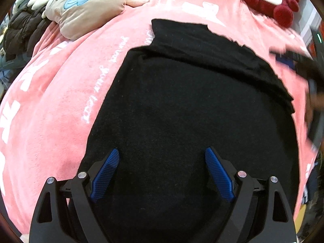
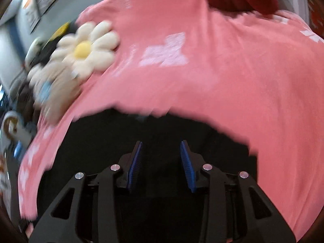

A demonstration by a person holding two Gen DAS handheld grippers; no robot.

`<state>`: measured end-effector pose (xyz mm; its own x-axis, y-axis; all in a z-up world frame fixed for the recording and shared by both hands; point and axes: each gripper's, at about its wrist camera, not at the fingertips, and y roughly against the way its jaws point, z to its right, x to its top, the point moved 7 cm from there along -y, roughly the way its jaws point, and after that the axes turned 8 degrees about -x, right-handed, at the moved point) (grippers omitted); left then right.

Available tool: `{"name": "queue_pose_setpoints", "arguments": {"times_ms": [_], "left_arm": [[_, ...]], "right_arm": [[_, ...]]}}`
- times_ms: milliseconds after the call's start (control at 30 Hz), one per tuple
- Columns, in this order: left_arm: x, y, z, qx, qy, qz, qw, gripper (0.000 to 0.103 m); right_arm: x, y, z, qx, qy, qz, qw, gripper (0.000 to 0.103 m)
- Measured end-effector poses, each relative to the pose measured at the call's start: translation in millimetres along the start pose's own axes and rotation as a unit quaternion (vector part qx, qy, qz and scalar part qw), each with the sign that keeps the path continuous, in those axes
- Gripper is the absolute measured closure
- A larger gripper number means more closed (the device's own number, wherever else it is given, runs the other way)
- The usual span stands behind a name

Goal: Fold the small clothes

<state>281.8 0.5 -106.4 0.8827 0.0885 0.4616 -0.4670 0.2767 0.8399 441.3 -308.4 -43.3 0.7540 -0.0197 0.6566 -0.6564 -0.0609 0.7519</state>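
I see the black garment (image 1: 182,101) lying flat on the pink blanket (image 1: 50,121), directly beneath my left gripper (image 1: 162,162), whose jaws stand wide and empty. My right gripper (image 2: 161,158) hovers over the garment's edge, jaws narrow, gripping nothing.

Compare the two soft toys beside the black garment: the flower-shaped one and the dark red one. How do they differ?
The flower toy is cream white with a yellow centre; the dark red toy is deep red with white patches. The flower toy has flat round petals; the dark red toy has rounded lumps. The flower toy lies at the left edge of the pink blanket; the dark red toy sits at its far right. Both are plush and rest apart from the black garment.
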Motion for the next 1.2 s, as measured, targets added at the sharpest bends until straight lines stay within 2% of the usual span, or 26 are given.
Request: {"name": "queue_pose_setpoints", "arguments": {"times_ms": [67,100,167,233,300,367,400,433,467,500,533,600,667,700,733,767,800,833,867,900,967,1000,1100,1133,1167,1200], "left_arm": [[15.1,4.8,5.8,-0.015,0.009,0.018,0.9997,0.019],[27.9,6.5,9.4,-0.015,0.012,0.029,0.9994,0.019],[73.6,15.1,24.9,-0.038,0.017,0.079,0.996,0.019],[110.7,11.9,36.9,-0.037,0.01,0.101,0.9942,0.019],[139.5,-8.0,44.9,-0.026,0.0,0.089,0.9957,0.019],[158.4,-46.0,40.6,0.004,0.003,0.059,0.9982,0.02],[161.0,-70.5,32.1,0.033,0.006,0.03,0.999,0.02],[159.5,-84.3,26.4,0.043,0.006,0.01,0.999,0.021],[155.0,-98.4,14.8,0.064,0.013,-0.015,0.9978,0.017],[154.1,-99.2,8.5,0.052,0.021,-0.003,0.9984,0.015],[154.7,-96.1,4.7,0.051,0.025,0.004,0.9984,0.015],[156.7,-93.4,2.5,0.064,0.011,0.008,0.9978,0.015],[159.5,-93.6,7.8,0.077,0.003,0.014,0.9969,0.016],[160.4,-93.9,10.0,0.086,0.0,0.017,0.9962,0.016],[161.9,-95.6,13.9,0.096,-0.007,0.016,0.9952,0.016],[163.2,-97.0,16.5,0.106,-0.014,0.015,0.9942,0.015],[164.6,-98.3,17.2,0.111,-0.017,0.013,0.9936,0.014],[165.9,-101.8,16.0,0.112,-0.018,0.01,0.9935,0.011],[165.6,-103.0,12.7,0.111,-0.015,0.007,0.9937,0.006],[166.4,-104.0,7.9,0.107,-0.01,0.003,0.9942,0.005],[167.3,-107.4,0.1,0.09,0.01,-0.005,0.9959,0.005],[166.3,-108.3,-0.9,0.084,0.016,-0.005,0.9963,0.005],[165.2,-106.9,2.6,0.095,0.001,0.01,0.9954,0.005],[164.6,-105.7,4.5,0.103,-0.009,0.016,0.9945,0.005],[165.0,-105.5,5.8,0.109,-0.018,0.021,0.9937,0.005],[166.2,-105.7,5.6,0.111,-0.023,0.023,0.9932,0.005]], "right_arm": [[-28.3,-17.2,1.8,-0.053,0.018,-0.036,0.998,0.067],[-43.3,-26.2,17.8,-0.076,-0.004,-0.054,0.996,0.068],[-49.9,-14.4,38.5,-0.065,-0.084,-0.047,0.993,0.078],[-38.2,6.0,43.6,-0.049,-0.133,-0.028,0.99,0.077],[-23.6,15.7,35.6,-0.035,-0.128,-0.009,0.991,0.077],[-20.9,4.5,35.0,-0.048,-0.116,-0.02,0.992,0.08],[-32.6,-14.3,47.1,-0.085,-0.108,-0.053,0.989,0.08],[-43.9,-23.2,62.1,-0.111,-0.11,-0.069,0.985,0.086],[-46.0,-23.2,71.1,-0.097,-0.13,-0.056,0.985,0.091],[-47.6,-11.6,83.6,-0.123,-0.163,-0.055,0.977,0.093],[-45.1,-2.5,86.5,-0.133,-0.179,-0.047,0.974,0.091],[-25.4,8.4,62.8,-0.084,-0.184,-0.021,0.979,0.092],[-5.0,0.4,22.7,-0.044,-0.135,-0.017,0.99,0.092],[3.2,-11.6,-3.3,-0.013,-0.105,-0.026,0.994,0.092],[5.7,-26.3,-18.8,-0.004,-0.081,-0.042,0.996,0.093],[5.3,-41.1,-24.6,-0.012,-0.059,-0.055,0.997,0.095],[5.4,-55.5,-16.1,-0.045,-0.043,-0.059,0.996,0.095],[9.1,-61.5,2.0,-0.059,-0.052,-0.049,0.996,0.097],[11.4,-62.6,24.2,-0.079,-0.076,-0.045,0.993,0.103],[12.4,-60.2,58.1,-0.108,-0.126,-0.047,0.985,0.103],[13.4,-44.6,92.5,-0.118,-0.197,-0.04,0.972,0.097],[12.4,-28.9,92.7,-0.097,-0.203,-0.027,0.974,0.097],[-4.0,-18.9,59.1,-0.073,-0.107,-0.032,0.991,0.098],[-18.3,-27.9,60.9,-0.093,-0.077,-0.055,0.991,0.101],[-29.4,-34.2,72.4,-0.11,-0.076,-0.069,0.989,0.102],[-38.8,-31.3,89.1,-0.114,-0.106,-0.059,0.986,0.102]]}}
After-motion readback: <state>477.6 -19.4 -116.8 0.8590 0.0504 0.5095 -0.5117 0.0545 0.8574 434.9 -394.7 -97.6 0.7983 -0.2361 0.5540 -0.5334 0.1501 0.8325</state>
